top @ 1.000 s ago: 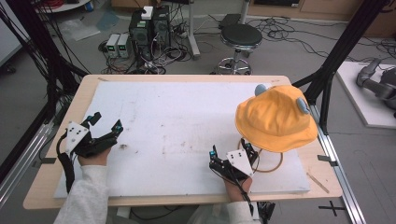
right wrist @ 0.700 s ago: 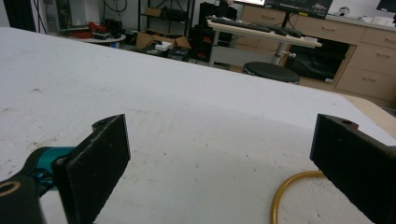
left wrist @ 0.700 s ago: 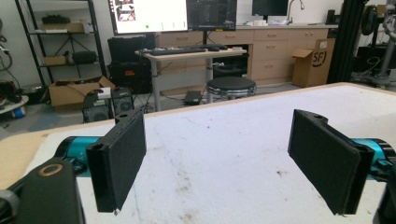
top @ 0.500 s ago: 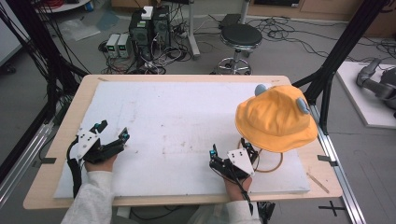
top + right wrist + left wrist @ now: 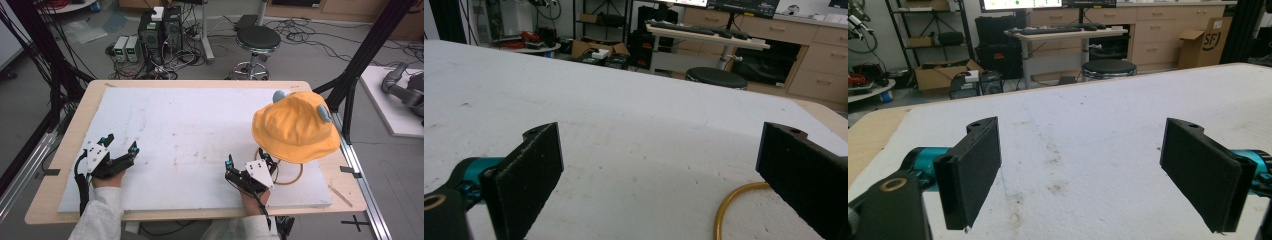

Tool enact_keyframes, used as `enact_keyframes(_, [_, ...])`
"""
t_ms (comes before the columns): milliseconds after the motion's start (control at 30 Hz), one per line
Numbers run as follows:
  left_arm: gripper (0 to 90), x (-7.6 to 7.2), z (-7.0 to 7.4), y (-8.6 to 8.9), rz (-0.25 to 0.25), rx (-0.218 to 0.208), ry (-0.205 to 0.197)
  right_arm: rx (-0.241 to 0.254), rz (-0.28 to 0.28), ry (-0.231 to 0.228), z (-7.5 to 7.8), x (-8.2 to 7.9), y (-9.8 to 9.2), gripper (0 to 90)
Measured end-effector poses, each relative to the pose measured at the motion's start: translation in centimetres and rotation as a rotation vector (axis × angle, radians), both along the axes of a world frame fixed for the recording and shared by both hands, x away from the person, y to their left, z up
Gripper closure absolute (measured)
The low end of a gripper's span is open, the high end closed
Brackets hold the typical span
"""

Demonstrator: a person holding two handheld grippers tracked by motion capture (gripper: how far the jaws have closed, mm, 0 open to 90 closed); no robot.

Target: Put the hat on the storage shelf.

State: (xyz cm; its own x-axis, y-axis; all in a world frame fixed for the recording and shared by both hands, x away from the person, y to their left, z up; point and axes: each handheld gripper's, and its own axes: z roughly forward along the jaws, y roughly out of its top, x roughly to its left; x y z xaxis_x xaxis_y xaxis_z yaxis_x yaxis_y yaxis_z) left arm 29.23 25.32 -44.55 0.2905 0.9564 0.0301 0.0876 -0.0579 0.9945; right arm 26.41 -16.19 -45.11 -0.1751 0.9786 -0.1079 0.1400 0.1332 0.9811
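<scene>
One orange hat rests beside right tool.

left claw: jaws wide apart, nothing between | white foam board beneath, stained | stool beyond

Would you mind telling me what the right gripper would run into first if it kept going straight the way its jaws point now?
Probably nothing soon: the right gripper, jaws open, points across bare white foam board. The yellow ring lies just right of its line, near the right jaw; depth is hard to judge.
</scene>
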Motion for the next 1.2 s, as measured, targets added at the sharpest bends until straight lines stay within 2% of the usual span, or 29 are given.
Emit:
enact_keyframes(333, [17.0,0.12,-0.09,0.06,-0.026,-0.011,0.003,-0.014,-0.001,-0.011,-0.02,-0.01,0.00,4.4])
enact_keyframes(400, [17.0,0.15,-0.13,0.10,-0.032,-0.017,0.006,-0.004,-0.004,-0.003,-0.02,0.03,0.01,4.4])
enact_keyframes(567, [17.0,0.17,-0.18,0.22,-0.035,-0.026,0.010,0.004,-0.007,0.000,-0.01,0.10,-0.10,4.4])
enact_keyframes(767, [17.0,0.19,-0.19,0.21,-0.036,-0.028,0.007,-0.015,-0.006,0.005,-0.03,0.18,0.01,4.3])
enact_keyframes(1200, [17.0,0.17,-0.20,0.23,-0.041,-0.028,0.014,-0.022,-0.001,0.011,-0.06,0.16,0.14,4.4])
